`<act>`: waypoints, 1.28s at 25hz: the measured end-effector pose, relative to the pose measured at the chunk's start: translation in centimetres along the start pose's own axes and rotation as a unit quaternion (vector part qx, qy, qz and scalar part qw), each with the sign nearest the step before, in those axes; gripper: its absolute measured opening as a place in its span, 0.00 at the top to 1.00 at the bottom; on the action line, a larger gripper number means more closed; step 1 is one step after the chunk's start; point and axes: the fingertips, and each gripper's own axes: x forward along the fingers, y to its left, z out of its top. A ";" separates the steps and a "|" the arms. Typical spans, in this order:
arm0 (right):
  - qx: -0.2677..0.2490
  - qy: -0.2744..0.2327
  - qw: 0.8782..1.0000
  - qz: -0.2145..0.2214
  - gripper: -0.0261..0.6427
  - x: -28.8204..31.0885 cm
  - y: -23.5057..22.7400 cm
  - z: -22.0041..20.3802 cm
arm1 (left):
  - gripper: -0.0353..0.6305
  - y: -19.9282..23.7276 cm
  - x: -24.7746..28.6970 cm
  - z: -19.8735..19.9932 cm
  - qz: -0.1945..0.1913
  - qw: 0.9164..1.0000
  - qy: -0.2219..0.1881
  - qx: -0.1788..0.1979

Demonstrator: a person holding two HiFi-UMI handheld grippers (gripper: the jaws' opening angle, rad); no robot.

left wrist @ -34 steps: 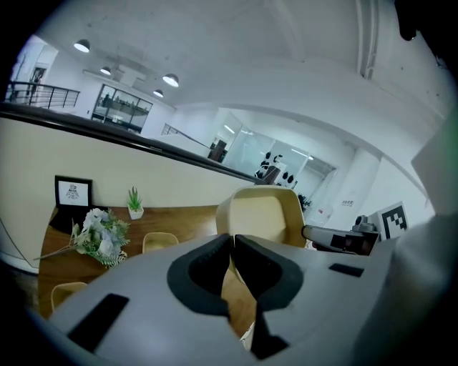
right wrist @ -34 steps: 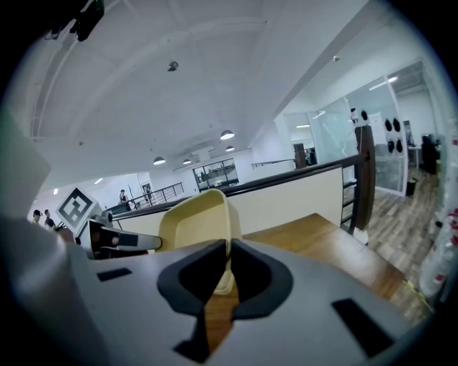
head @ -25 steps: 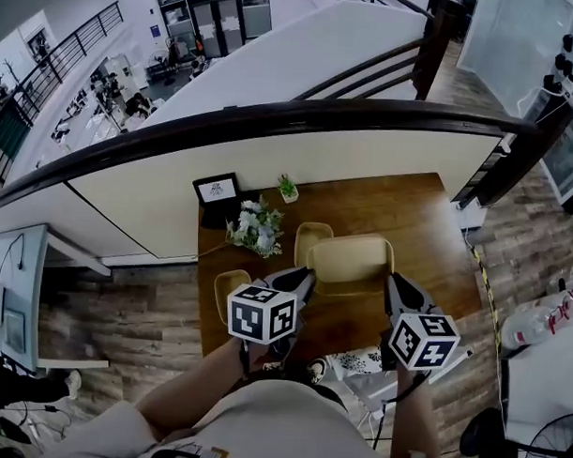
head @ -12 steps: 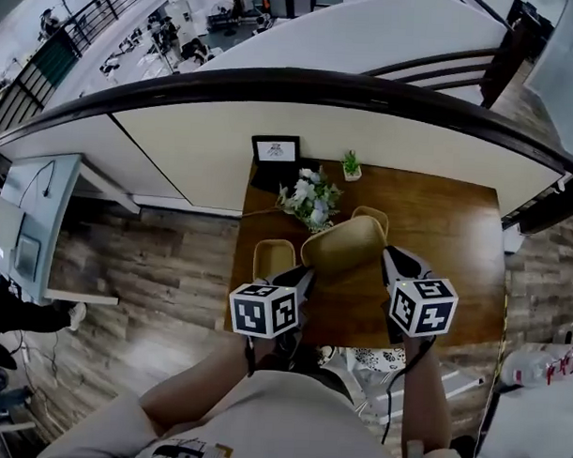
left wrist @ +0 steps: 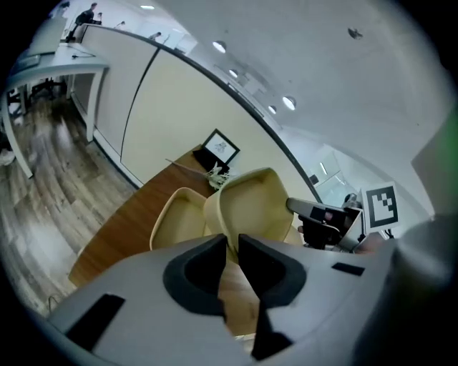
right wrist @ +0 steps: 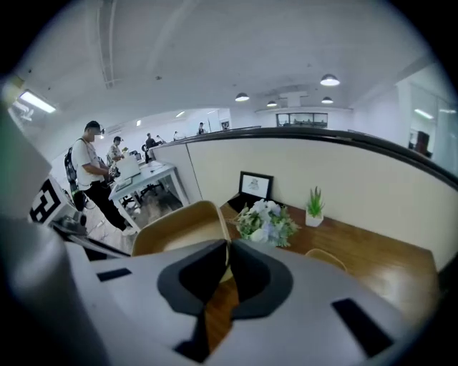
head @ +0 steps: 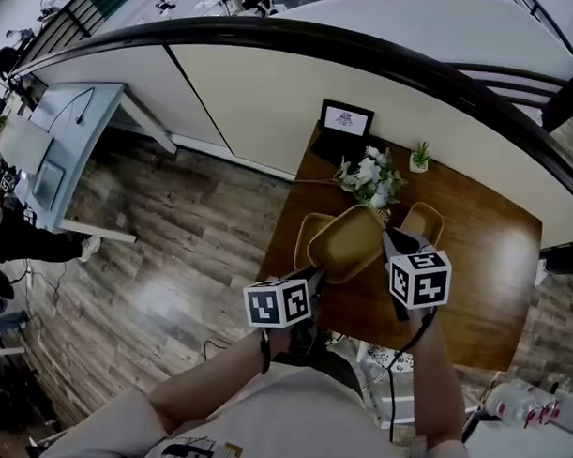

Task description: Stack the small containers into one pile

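Note:
A large beige container point(head: 347, 242) hangs tilted over the brown table point(head: 472, 277), held at its rim from both sides. My left gripper point(head: 315, 271) is shut on its near-left rim point(left wrist: 254, 204); its jaws have just been opening slightly, and the rim still sits between them point(left wrist: 230, 250). My right gripper point(head: 391, 241) is shut on the right rim point(right wrist: 179, 229), with the edge pinched between its jaws point(right wrist: 227, 264). A smaller beige container point(head: 305, 235) lies on the table partly under the held one. Another small container point(head: 423, 222) sits to the right.
A flower arrangement point(head: 371, 175), a black picture frame point(head: 344, 119) and a little potted plant point(head: 419, 155) stand along the table's far edge by a cream partition. Wooden floor lies to the left. People stand at desks point(right wrist: 89, 168) beyond.
Both grippers carried the large container left and down across the table and tilted it; it now hangs over the left small container. The head view swung right.

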 end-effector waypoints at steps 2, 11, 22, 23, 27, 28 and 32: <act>-0.019 0.018 1.000 0.010 0.92 2.0 0.9 -0.2 | 0.86 1.3 0.0 -0.5 0.013 1.000 -0.002 -0.014; -0.106 0.098 0.988 0.046 0.92 9.8 3.8 -1.2 | 0.84 4.8 1.4 -2.8 0.035 0.990 -0.007 -0.136; -0.148 0.161 0.973 0.068 0.88 15.8 5.6 -3.3 | 0.80 5.9 3.7 -5.7 0.042 0.981 0.046 -0.182; -0.147 0.162 0.973 0.070 0.88 16.0 5.9 -3.4 | 0.79 6.0 3.7 -5.9 0.042 0.981 0.049 -0.186; -0.143 0.156 0.974 0.076 0.88 16.9 6.5 -3.4 | 0.78 7.1 3.7 -5.8 0.059 0.979 0.040 -0.190; -0.144 0.153 0.975 0.074 0.88 17.1 6.5 -3.5 | 0.77 7.4 3.8 -5.9 0.063 0.979 0.041 -0.187; -0.141 0.145 0.977 0.063 0.84 17.8 6.4 -4.6 | 0.78 8.6 4.1 -6.3 0.076 0.982 0.054 -0.166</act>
